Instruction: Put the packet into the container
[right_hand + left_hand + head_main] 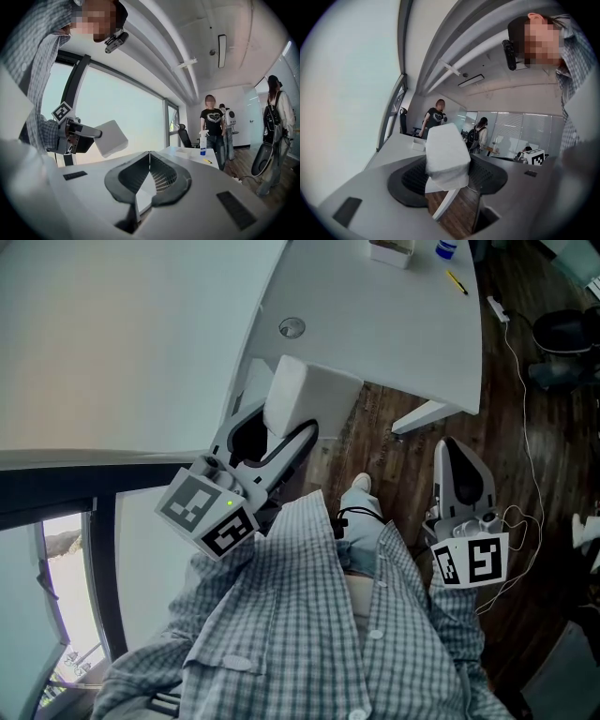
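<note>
Three cameras: one on the head, one on each tool
The head camera looked steeply down, close over the left tool (278, 432), right tool (457, 451) and table (394, 343); each tool camera looked along its own jaws, tilted up into the room; all shared the table; the right tool's view also caught the left tool.
</note>
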### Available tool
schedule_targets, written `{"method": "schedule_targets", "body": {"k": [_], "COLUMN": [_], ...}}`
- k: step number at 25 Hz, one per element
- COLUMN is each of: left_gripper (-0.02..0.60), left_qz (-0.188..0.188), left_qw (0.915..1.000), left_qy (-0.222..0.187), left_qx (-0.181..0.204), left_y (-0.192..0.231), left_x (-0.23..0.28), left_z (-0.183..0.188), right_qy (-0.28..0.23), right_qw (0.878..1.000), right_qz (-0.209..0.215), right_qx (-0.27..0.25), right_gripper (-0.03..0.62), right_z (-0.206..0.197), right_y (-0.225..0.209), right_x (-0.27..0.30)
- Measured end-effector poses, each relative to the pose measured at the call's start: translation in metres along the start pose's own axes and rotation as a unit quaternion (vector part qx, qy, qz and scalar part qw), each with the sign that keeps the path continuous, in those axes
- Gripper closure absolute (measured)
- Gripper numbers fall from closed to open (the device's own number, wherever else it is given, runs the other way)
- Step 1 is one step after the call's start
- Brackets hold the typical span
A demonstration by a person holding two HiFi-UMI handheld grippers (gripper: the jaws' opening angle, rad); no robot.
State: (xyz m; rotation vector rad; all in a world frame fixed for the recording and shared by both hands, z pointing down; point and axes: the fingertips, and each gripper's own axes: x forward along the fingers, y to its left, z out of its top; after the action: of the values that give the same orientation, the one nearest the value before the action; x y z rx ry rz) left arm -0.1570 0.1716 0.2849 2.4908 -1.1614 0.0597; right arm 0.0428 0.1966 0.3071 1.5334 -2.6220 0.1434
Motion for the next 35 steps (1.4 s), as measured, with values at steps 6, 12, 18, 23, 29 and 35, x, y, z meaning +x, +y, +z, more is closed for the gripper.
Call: {"method": "schedule_targets", "body": {"k": [6,12,18,23,29,35], "left_gripper": [0.322,0.322,0.322,0.322,0.322,0.322], "left_qz": [0.022,0.033,0.043,0.040,0.039,0.034], "left_qw": [0.9997,0.9994,0.9990,0.9991,0.9992,0.9994], "left_qy": [0.001,-0.012,-0.012,-0.018,-0.010,0.004], "left_qx": [-0.006,-0.005,-0.002,0.001,0.000,0.002], "left_y": [0.002,-0.001,-0.002,-0.005,-0.012,-0.012], "left_x": [0.040,0.049,0.052,0.066,0.088,0.096], "left_z": [0.007,0.018,0.017,0.021,0.018,0.018], "right_qy": [-0.002,-0.007,-0.014,-0.008,-0.004,-0.001], "right_qw": [1.000,1.000,0.999,0.999,0.999,1.000], "right_qz": [0.020,0.027,0.029,0.027,0.020,0.010], "right_qx": [0.002,-0.008,-0.018,-0.032,-0.026,-0.019], "right_gripper": [0.582,0.580,0.582,0.582,0.582,0.580], "right_z": [0.003,0.010,0.014,0.011,0.005,0.001], "right_y": [-0.042,-0.057,-0.066,-0.079,-0.102,-0.107], "right_x": [0.021,0.024,0.023,0.022,0.018,0.017]}}
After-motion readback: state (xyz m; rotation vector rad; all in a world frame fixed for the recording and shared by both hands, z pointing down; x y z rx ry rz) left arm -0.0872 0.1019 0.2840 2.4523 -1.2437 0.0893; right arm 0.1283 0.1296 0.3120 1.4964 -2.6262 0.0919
